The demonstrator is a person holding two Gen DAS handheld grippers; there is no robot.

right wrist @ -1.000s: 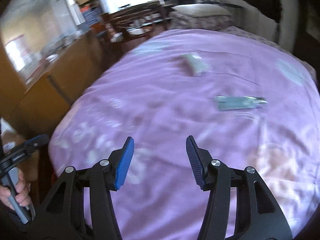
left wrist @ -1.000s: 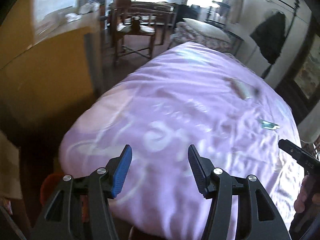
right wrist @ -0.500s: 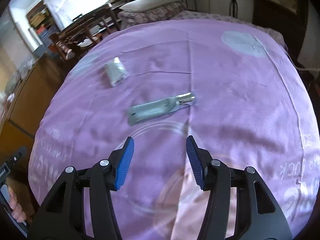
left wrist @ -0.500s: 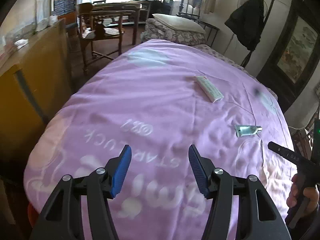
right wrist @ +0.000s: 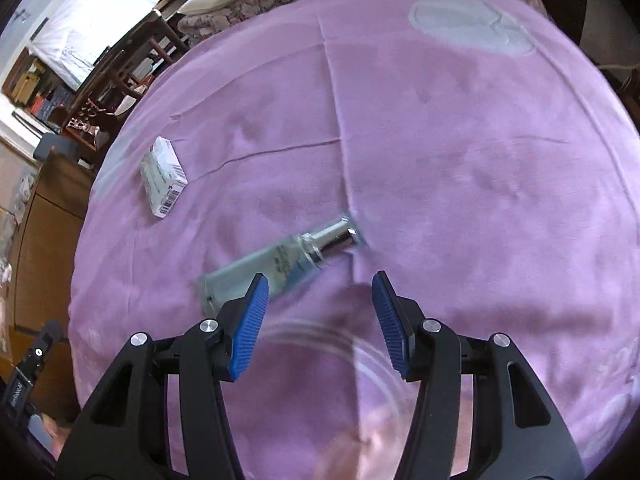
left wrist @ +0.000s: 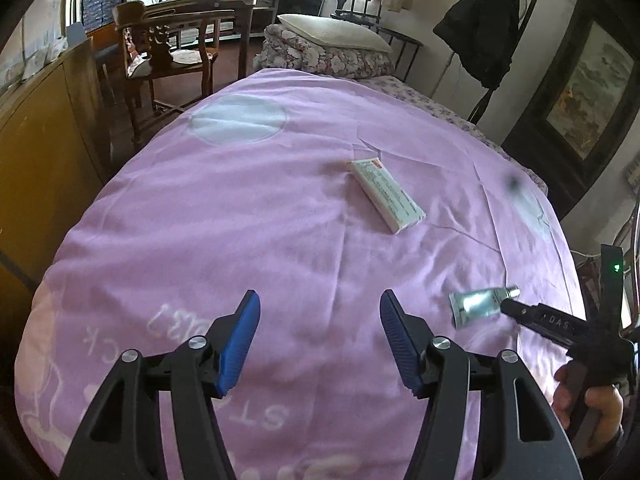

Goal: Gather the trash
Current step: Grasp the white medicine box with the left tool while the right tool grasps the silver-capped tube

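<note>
Here's the pale green squeeze tube with a silver cap (right wrist: 280, 262), lying flat on the pink-purple bedspread (right wrist: 460, 160), its cap end tilted toward the upper right in the right wrist view; the print on its body is too blurred to read. The right gripper (right wrist: 318, 292) hangs just above it with its blue-padded jaws parted about halfway, nothing between them, the left pad overlapping the tube's flat crimped end in the picture. Whether it touches I cannot tell.

Further up the bed lies a long white cardboard box with green print and a barcode (left wrist: 386, 194), well apart from the tube; its small lettering cannot be read.

The left gripper (left wrist: 320, 310) is over the near part of the bedspread, jaws half apart and just now opening a little further, holding nothing. White lettering on the cloth beneath it reads upside down, only "ST" and "CK" clear.

On the right gripper's black finger, "DAS" can be read. Beyond the bed: a white pillow (left wrist: 334, 32) on a folded floral quilt (left wrist: 320, 58), and a wooden chair (left wrist: 168, 52).
</note>
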